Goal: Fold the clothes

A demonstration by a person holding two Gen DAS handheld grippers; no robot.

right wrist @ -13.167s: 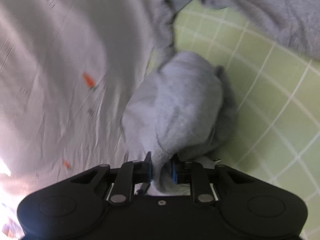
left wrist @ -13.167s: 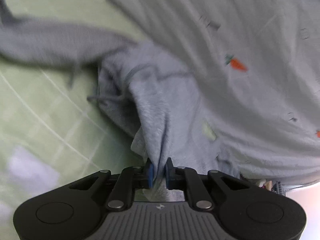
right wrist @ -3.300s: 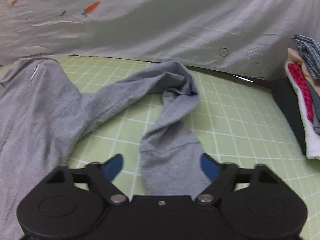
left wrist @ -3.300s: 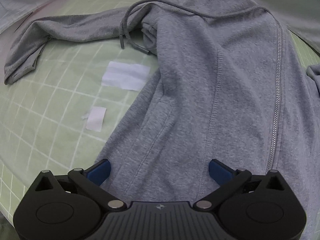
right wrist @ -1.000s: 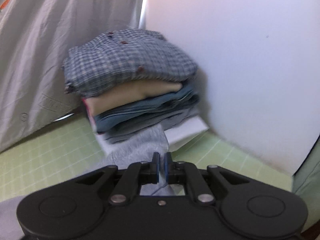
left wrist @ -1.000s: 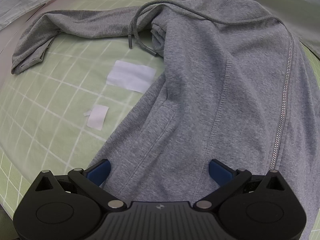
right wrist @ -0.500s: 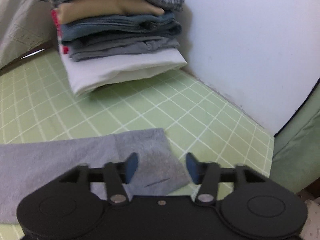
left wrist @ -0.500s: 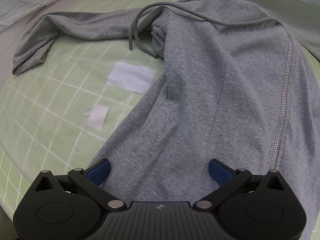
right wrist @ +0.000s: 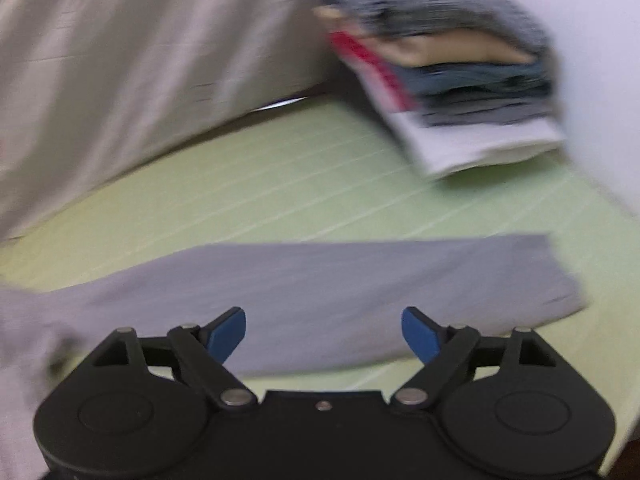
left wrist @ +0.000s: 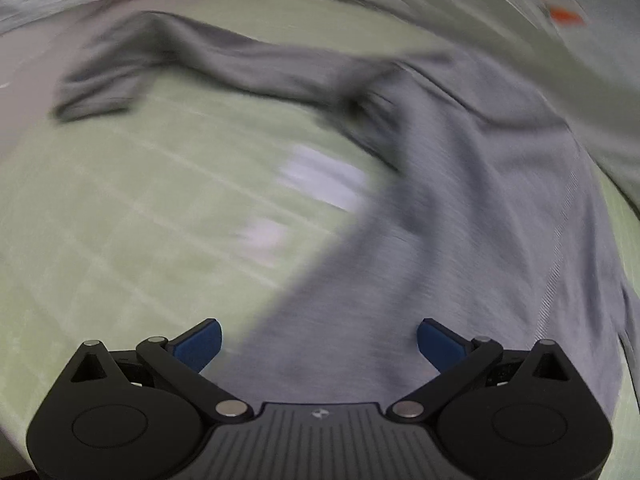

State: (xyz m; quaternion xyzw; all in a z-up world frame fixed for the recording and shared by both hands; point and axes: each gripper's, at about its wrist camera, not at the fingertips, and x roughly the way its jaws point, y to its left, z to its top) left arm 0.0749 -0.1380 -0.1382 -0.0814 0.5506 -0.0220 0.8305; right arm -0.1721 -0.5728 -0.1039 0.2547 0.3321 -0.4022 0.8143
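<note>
On the left, the left hand-held gripper (left wrist: pixel 318 344) hung released above the grey zip hoodie (left wrist: pixel 460 240), which lay spread on the green gridded mat (left wrist: pixel 120 220); its view, steady half a second before, had smeared as it swung toward the bunched left sleeve (left wrist: pixel 192 64). To the right, the right hand-held gripper (right wrist: pixel 320 334), clenched a second earlier, had let go and drawn back, leaving the right sleeve (right wrist: pixel 360 276) straight and flat near the stack of folded clothes (right wrist: pixel 448 80). That sleeve seemed ready; the other likely needed straightening next.

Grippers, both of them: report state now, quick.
Left gripper: open, empty, above the grey hoodie.
Right gripper: open, empty, over the hoodie's sleeve.
</note>
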